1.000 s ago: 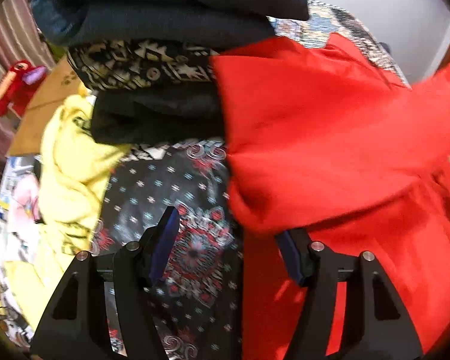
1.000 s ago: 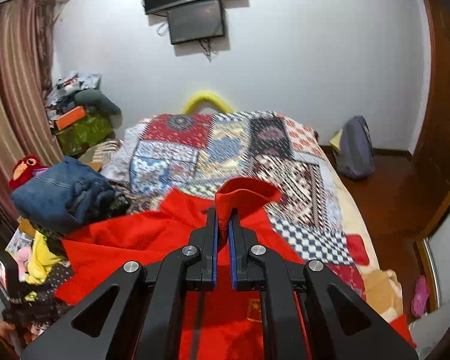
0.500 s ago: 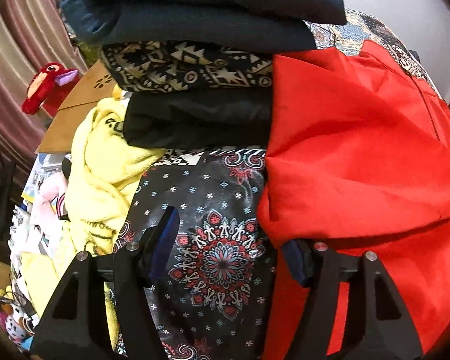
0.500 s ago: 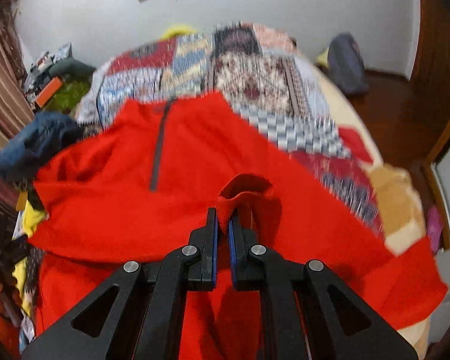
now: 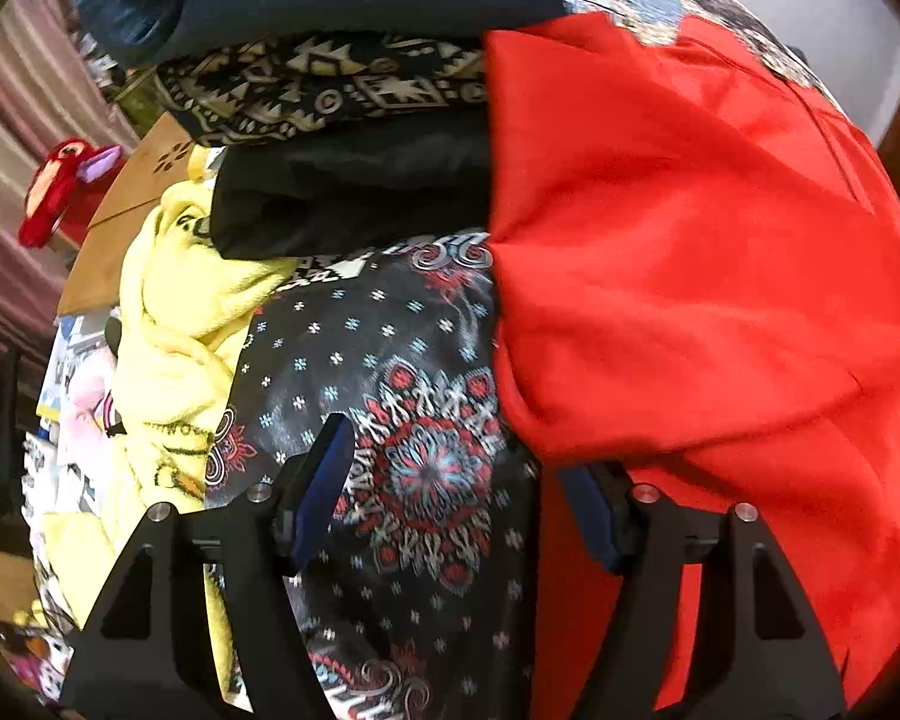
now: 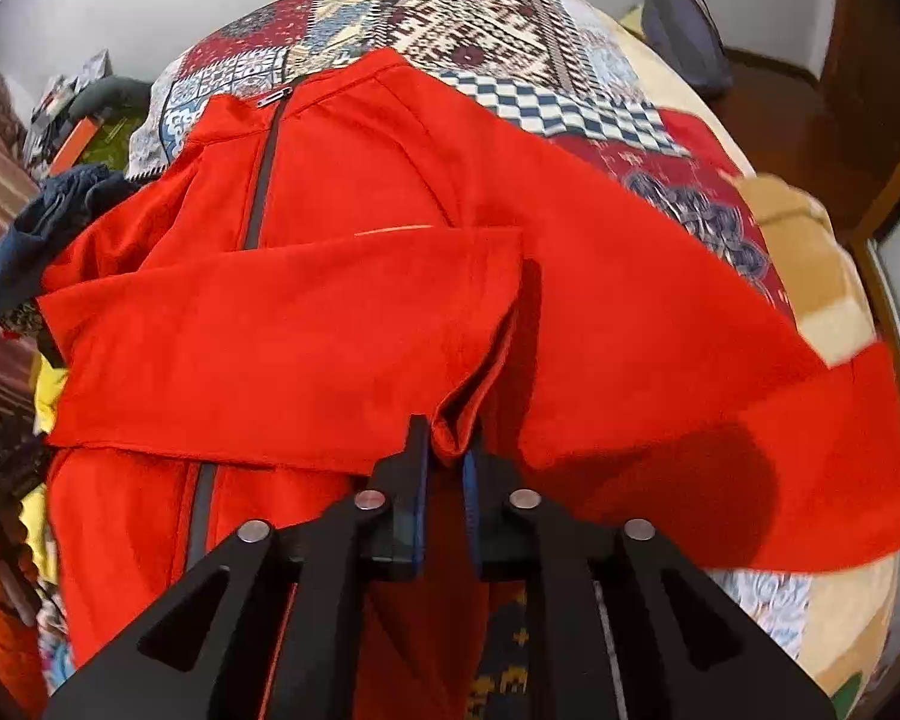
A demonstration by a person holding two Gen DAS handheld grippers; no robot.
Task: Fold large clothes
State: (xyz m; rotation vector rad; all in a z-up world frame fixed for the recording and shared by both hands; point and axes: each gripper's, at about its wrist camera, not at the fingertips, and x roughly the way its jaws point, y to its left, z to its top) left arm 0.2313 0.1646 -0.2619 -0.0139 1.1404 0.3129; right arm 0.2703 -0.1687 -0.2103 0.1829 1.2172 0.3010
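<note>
Left wrist view. My left gripper (image 5: 450, 480) stood wide with nothing between its jaws, poised over a dark patterned cloth (image 5: 402, 420) just beside the folded edge of the red zip jacket (image 5: 690, 300); I judged it was waiting there to pin or take that edge. A stack of folded clothes (image 5: 342, 90) rose behind, touching the jacket's side, with a yellow garment (image 5: 180, 330) heaped to the left and a red plush toy (image 5: 60, 192) near a striped curtain (image 5: 6, 120).

Right wrist view. My right gripper (image 6: 447, 456) had just been opening: its jaws stood narrow, the cuff of the sleeve (image 6: 294, 348) between them, slack. The sleeve lay across the jacket's chest, over the zip (image 6: 258, 192), presumably to narrow the garment. The jacket was spread on the bed's patchwork quilt (image 6: 480, 24); a grey bag (image 6: 684, 36) sat by the white wall (image 6: 120, 6).
</note>
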